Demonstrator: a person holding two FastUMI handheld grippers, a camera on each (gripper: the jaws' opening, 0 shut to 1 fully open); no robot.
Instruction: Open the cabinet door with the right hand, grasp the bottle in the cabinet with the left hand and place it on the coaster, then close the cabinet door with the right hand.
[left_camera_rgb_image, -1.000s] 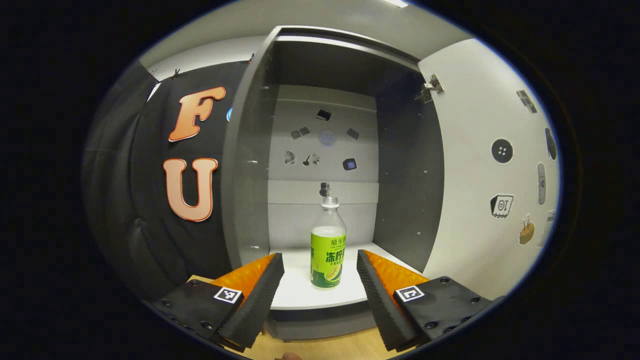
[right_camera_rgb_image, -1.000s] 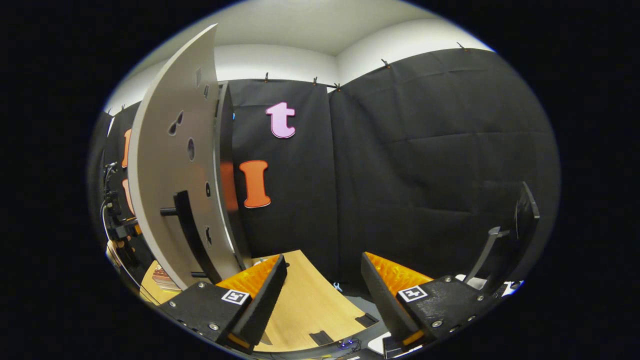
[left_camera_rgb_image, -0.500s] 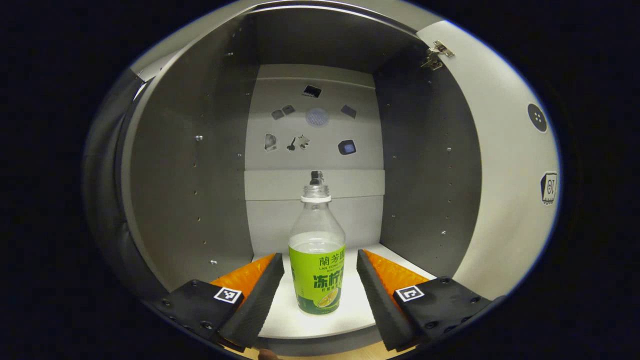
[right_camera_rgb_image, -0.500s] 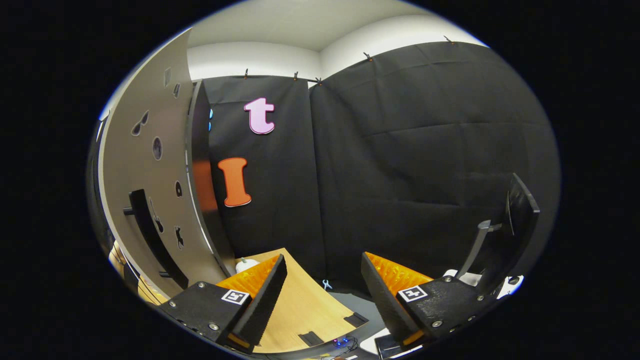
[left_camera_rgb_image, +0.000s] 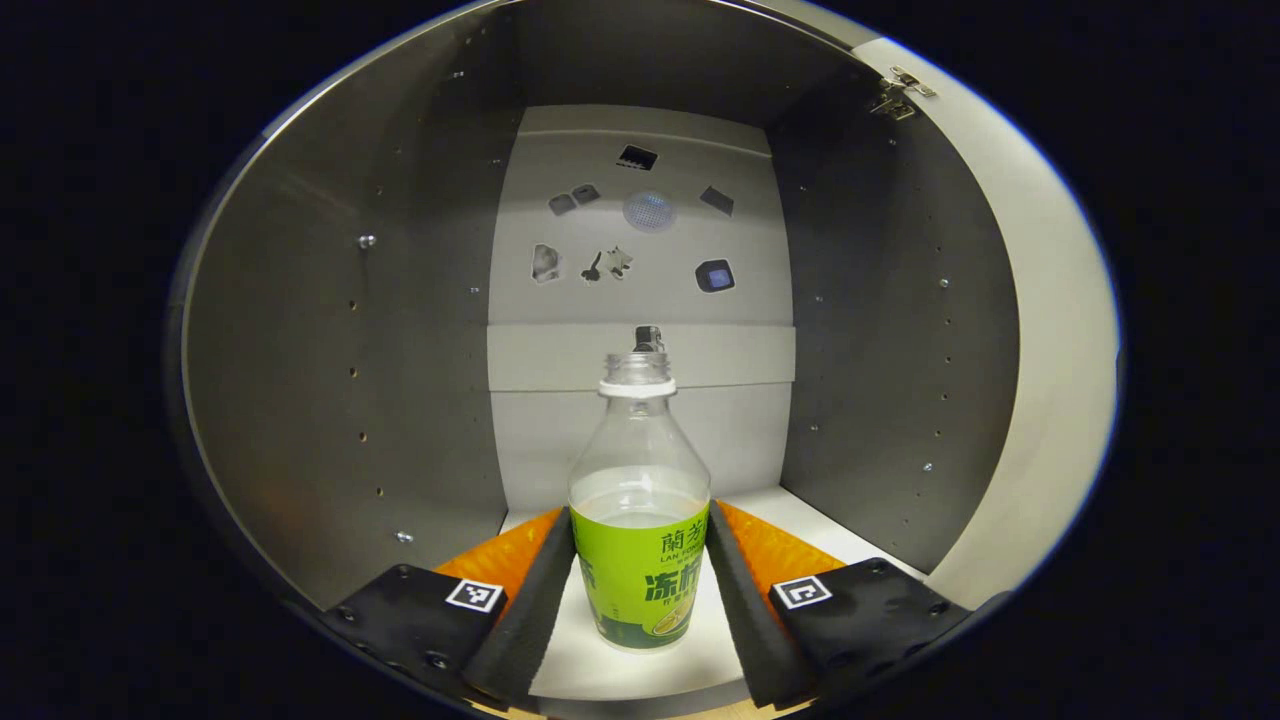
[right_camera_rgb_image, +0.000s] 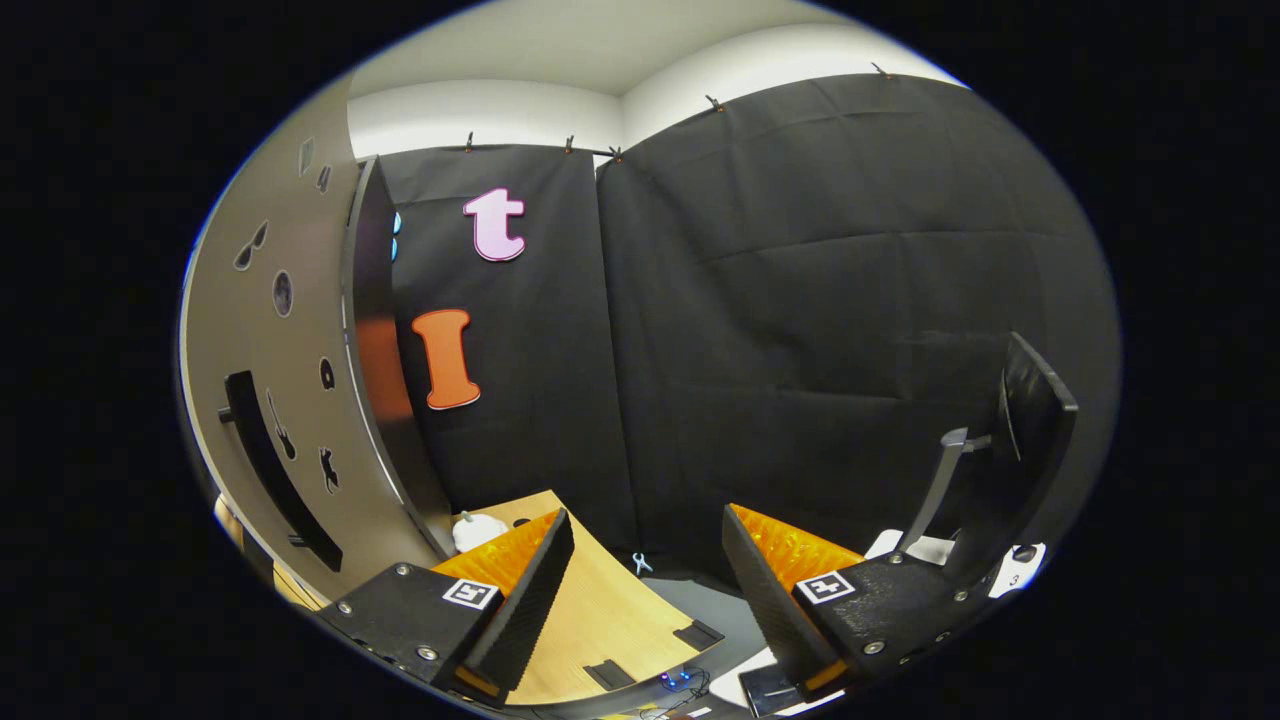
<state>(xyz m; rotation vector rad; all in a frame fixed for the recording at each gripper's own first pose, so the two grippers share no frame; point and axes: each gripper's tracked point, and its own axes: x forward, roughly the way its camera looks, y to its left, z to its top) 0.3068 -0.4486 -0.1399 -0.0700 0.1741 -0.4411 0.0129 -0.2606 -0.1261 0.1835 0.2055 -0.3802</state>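
Reaching into the grey cabinet (left_camera_rgb_image: 330, 400), the left gripper (left_camera_rgb_image: 640, 590) has both fingers pressed against the green label of a clear plastic bottle (left_camera_rgb_image: 640, 520), one on each side. This uncapped bottle stands upright on the cabinet's white shelf (left_camera_rgb_image: 640, 665), neck pointing straight up, holding a little clear liquid. Off to the side, the right gripper (right_camera_rgb_image: 645, 580) hangs with fingers spread and nothing between them, beside the swung-open grey cabinet door (right_camera_rgb_image: 300, 420).

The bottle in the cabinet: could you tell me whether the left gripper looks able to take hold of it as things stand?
Probably yes: the cabinet door stands open, and the left gripper already has a finger at each side of the bottle.
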